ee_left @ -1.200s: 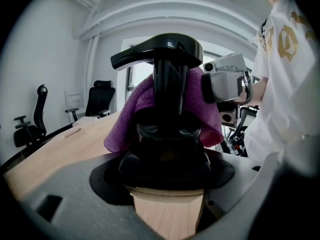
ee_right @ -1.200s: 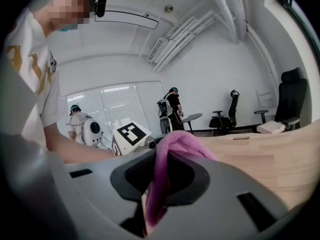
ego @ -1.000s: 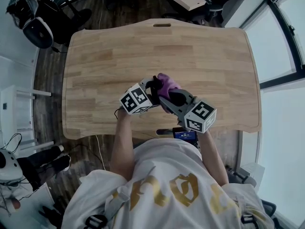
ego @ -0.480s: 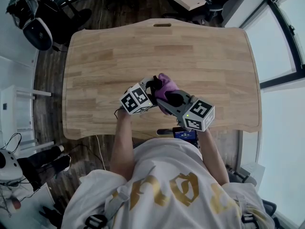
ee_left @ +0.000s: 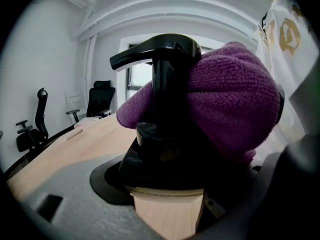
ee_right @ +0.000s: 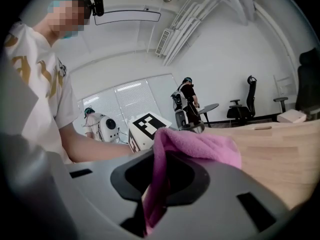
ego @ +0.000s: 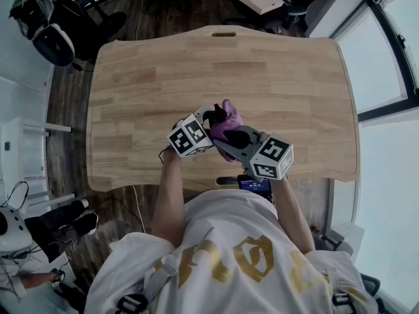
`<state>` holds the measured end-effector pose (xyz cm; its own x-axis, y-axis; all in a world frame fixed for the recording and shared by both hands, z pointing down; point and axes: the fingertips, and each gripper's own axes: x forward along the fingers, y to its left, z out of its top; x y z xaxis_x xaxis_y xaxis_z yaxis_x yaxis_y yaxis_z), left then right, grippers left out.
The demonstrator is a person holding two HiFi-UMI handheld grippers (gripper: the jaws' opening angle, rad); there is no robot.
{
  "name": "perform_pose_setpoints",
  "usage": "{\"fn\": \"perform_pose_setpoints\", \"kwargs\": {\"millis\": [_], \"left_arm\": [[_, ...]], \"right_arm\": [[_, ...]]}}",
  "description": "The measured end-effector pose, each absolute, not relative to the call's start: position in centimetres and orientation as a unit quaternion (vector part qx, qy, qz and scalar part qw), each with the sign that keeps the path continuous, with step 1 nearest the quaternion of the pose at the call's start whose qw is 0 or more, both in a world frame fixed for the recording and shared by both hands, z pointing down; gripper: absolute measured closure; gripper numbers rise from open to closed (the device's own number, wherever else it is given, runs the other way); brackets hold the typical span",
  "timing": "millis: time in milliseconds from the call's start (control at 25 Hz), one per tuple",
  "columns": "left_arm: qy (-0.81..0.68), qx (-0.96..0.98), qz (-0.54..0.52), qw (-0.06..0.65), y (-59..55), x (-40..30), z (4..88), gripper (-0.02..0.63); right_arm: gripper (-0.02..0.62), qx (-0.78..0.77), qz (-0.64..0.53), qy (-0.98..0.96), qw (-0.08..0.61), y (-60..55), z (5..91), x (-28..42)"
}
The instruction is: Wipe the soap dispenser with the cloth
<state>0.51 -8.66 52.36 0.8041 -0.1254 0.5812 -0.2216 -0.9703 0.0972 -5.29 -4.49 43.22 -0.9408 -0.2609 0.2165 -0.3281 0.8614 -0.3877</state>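
A black soap dispenser [ee_left: 167, 119] with a pump head fills the left gripper view, and my left gripper [ego: 211, 124] is shut on its body. A purple cloth [ee_left: 232, 101] lies pressed against the dispenser's right side, just under the pump spout. My right gripper [ego: 228, 136] is shut on that cloth [ee_right: 192, 151], which bunches out between its jaws. In the head view both grippers meet near the front middle of the wooden table [ego: 150, 90], with the cloth [ego: 227, 120] showing between them. The dispenser's lower body is hidden.
The table's front edge [ego: 131, 183] runs just under the grippers. Office chairs [ee_left: 100, 99] and a white box [ego: 260, 0] stand beyond the far side. Another person [ee_right: 189, 101] stands in the background of the right gripper view.
The right gripper has shifted slightly left and toward me, and the cloth has bunched narrower against the dispenser. The left gripper has barely moved.
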Motion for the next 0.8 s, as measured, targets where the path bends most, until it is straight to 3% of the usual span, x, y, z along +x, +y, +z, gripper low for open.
{"fn": "perform_pose_setpoints", "kwargs": {"millis": [800], "left_arm": [[-0.083, 0.957, 0.267, 0.08, -8.0, 1.7, 51.0, 0.244]], "right_arm": [[0.543, 0.234, 0.238, -0.943, 0.011, -7.6, 42.5, -0.6]]}}
